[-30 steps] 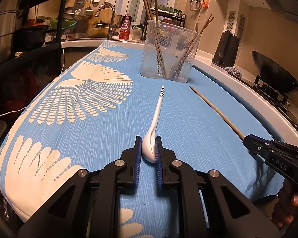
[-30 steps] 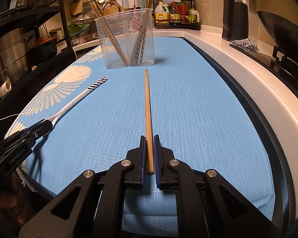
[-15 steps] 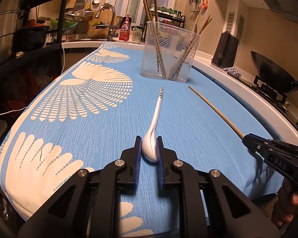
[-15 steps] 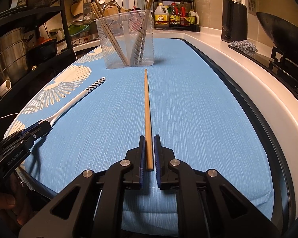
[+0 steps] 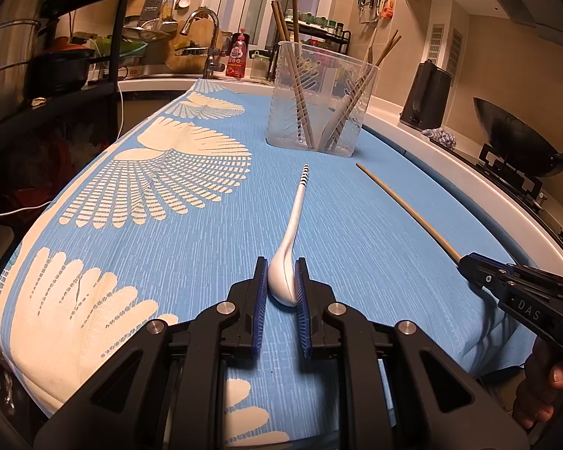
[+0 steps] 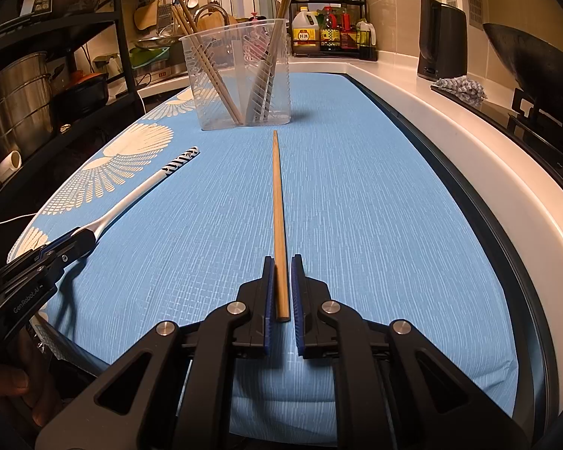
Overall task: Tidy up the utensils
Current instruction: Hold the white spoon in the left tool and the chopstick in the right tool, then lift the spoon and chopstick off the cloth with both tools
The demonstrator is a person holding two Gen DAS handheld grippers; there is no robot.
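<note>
1. Left wrist view: one white ceramic spoon (image 5: 294,225) lies on the blue cloth (image 5: 169,247) nearer the camera than the clear plastic holder (image 5: 321,99). Its smooth rounded bowl sits between the blue ribbed pads of the left gripper (image 5: 281,287), which stand narrow and press its sides; its striped handle tip points toward the holder.
2. In this view the holder stands upright with about five wooden chopsticks and one white spoon leaning inside. To the right of it one loose wooden chopstick (image 5: 407,208) lies flat, its near end in the right gripper (image 5: 465,262).
3. Right wrist view: the right gripper (image 6: 280,288) has its fingers narrow around the near end of that single straight chopstick (image 6: 277,206), whose tapered tip points at the holder (image 6: 240,75).
4. Left of the chopstick, the spoon (image 6: 142,191) lies slantwise, its bowl hidden in the left gripper (image 6: 80,240). Nothing lies between either utensil and the holder.
</note>
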